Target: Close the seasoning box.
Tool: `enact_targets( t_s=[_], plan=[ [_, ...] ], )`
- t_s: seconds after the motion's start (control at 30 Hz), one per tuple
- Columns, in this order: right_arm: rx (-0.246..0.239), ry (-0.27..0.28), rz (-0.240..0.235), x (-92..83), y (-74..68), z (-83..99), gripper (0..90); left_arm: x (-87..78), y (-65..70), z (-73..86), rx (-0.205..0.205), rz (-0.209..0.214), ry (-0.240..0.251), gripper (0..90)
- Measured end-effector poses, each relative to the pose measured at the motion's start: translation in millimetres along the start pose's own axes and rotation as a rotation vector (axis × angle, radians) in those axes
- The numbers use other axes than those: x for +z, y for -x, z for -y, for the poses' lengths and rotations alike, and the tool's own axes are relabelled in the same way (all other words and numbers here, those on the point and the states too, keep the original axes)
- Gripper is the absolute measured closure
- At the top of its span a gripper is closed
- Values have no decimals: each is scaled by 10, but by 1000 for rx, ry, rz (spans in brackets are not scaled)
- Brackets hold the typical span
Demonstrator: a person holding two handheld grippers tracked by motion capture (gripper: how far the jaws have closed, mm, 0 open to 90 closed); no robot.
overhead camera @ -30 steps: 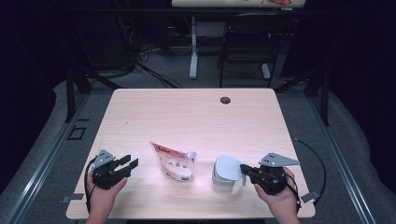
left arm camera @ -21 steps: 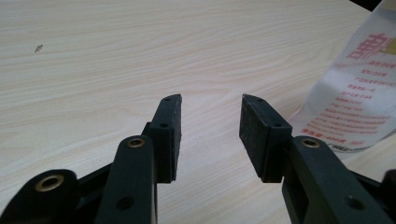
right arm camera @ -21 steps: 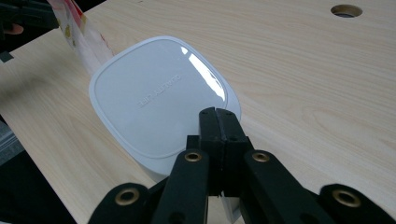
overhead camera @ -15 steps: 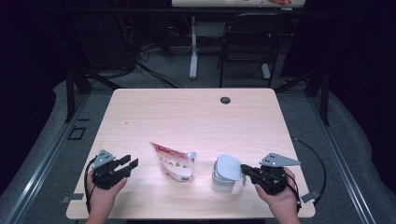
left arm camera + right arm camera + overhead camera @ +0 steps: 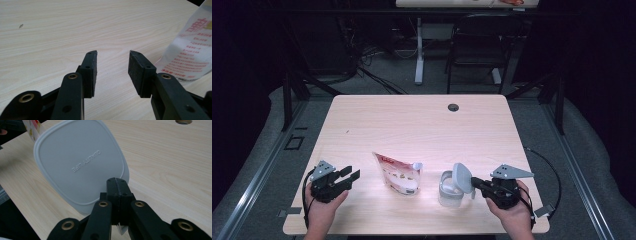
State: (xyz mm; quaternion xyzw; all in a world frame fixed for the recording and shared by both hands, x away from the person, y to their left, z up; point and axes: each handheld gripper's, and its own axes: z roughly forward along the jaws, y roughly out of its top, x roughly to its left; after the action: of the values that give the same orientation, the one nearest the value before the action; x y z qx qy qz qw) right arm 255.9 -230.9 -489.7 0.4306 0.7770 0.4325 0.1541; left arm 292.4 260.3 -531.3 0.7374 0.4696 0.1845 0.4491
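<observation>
The right tongs pinch a grey lid tilted over the clear container, beside a pouch.

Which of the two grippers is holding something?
The right gripper: its jaws pinch the grey lid. The left gripper is open, nothing between.

Lid hides container; pouch cut off at edge
</observation>
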Motion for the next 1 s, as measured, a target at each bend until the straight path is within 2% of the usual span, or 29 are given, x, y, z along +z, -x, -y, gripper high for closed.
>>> enact_targets(
  t_s=[0.17, 0.43, 0.7, 0.9, 1.0],
  plan=[
    [18, 6, -16, 4, 22, 17, 900, -3, -1, 0, -1, -1, 0, 593],
    [14, -14, -7, 17, 29, 32, 900, -4, 1, -1, -1, 0, 1, 593],
    [75, 9, -44, 28, 91, 72, 893, 0, 6, 2, -1, 0, 7, 593],
    [92, 11, -55, 29, 116, 102, 886, -6, 7, 0, -1, 1, 7, 592],
    [124, 33, -75, 38, 146, 143, 883, -8, 6, -1, -3, -1, 10, 592]
  ],
)
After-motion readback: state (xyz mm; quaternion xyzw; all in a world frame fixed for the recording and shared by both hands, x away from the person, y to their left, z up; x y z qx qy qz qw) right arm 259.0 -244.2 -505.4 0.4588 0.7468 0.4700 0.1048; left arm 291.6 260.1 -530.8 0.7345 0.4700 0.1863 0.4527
